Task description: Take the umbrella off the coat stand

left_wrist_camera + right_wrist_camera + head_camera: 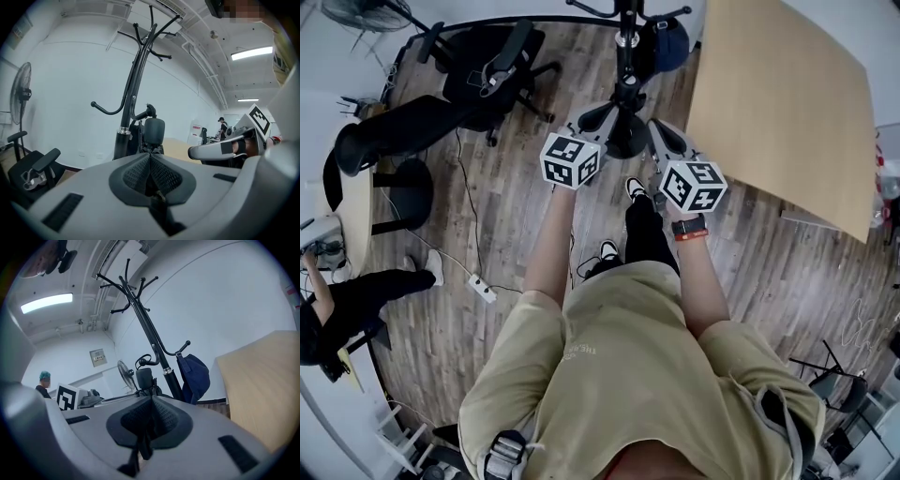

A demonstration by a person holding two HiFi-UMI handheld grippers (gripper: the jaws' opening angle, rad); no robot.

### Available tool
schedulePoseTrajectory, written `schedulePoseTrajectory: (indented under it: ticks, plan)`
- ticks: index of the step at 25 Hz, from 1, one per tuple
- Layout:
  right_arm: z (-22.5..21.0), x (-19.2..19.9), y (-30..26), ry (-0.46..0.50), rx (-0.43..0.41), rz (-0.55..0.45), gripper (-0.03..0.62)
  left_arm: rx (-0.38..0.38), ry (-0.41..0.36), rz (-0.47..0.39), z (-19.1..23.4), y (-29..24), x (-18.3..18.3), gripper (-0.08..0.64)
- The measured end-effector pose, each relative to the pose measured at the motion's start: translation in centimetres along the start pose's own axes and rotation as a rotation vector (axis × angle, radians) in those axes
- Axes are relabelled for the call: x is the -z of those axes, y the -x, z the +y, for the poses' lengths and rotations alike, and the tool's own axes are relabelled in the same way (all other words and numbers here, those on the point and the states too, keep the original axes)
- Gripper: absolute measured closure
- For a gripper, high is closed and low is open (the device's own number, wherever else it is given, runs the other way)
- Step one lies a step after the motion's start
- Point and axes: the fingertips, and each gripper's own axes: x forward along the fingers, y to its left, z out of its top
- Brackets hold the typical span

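The black coat stand (626, 37) rises right ahead of me, its base (627, 141) on the wood floor. A folded black umbrella hangs at a low hook; its stubby handle (153, 131) (144, 378) shows just past both sets of jaws, with its dark folds (151, 149) at their tips. My left gripper (150, 157) (602, 116) is shut, pinching the umbrella's folds from the left. My right gripper (151, 399) (664, 137) is shut too, with a dark strip of the umbrella between its pads. Both point nearly level at the stand.
A navy bag (193, 373) (668, 42) hangs on the stand's right side. A large wooden table (778, 103) stands at the right, black office chairs (492, 66) at the left. A fan (21, 93), a floor power strip (482, 288) and a seated person (356, 291) are left.
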Motion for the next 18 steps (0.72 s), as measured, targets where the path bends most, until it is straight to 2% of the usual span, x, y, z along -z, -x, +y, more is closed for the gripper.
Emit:
schedulePoseTrajectory:
  ticks: [7,11,18]
  plan:
    - [1.0,-0.9,0.7,0.009,0.002,-0.016,0.575,-0.013,0.02,-0.005,-0.5,1.6,-0.6,0.534]
    - [1.6,-1.1,1.8,0.021,0.011,-0.027,0.575,-0.026,0.062,-0.004,-1.1,3.2,-0.7,0.534]
    - [3.4,-2.1,3.6,0.078,0.022,-0.05,0.575,-0.12,0.118,-0.011,-1.4,7.1,-1.4,0.534]
